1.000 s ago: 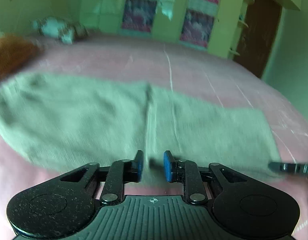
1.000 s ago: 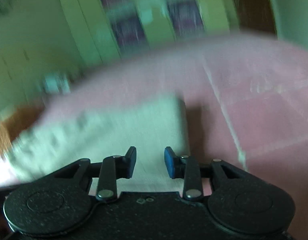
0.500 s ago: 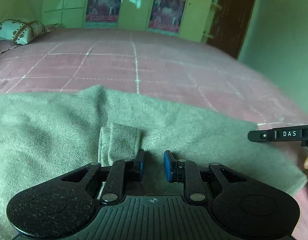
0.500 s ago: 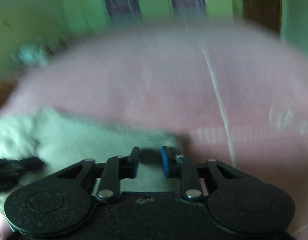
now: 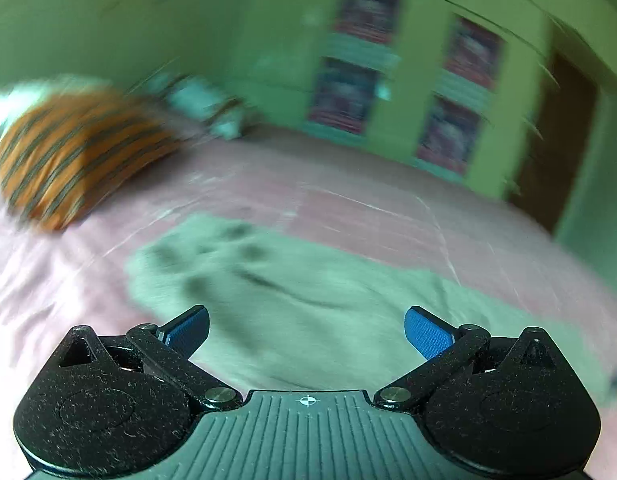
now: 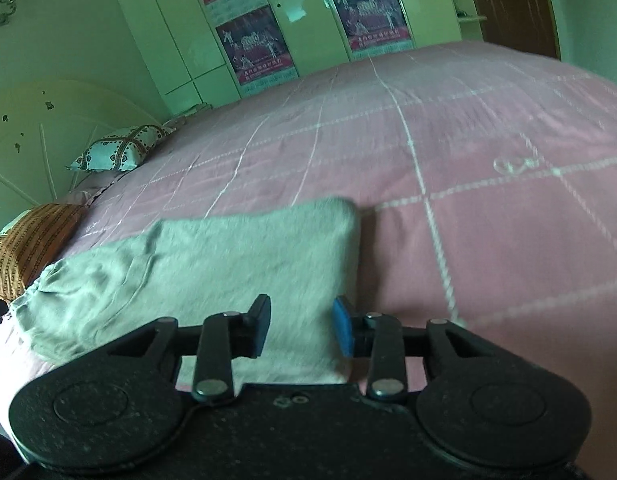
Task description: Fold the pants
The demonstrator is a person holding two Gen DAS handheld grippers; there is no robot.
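Grey-green pants (image 6: 212, 264) lie folded flat on the pink bedspread (image 6: 488, 184), waistband end to the left. My right gripper (image 6: 302, 330) hovers over their right end, jaws opening with a gap between the pads and nothing pinched. In the blurred left wrist view the pants (image 5: 308, 312) spread below my left gripper (image 5: 306, 334). Its jaws are opening and stand wide apart, with only cloth lying underneath, none held.
An orange striped pillow (image 6: 28, 248) lies at the left by the waistband end, and a patterned white pillow (image 6: 120, 148) sits farther back. Green wardrobes with posters (image 6: 252, 48) and a brown door (image 6: 512, 4) stand behind the bed.
My left gripper has gone from shut to wide and swung left, toward the orange pillow. The right gripper's jaws have widened, and its view has pulled back over the pants' right end.
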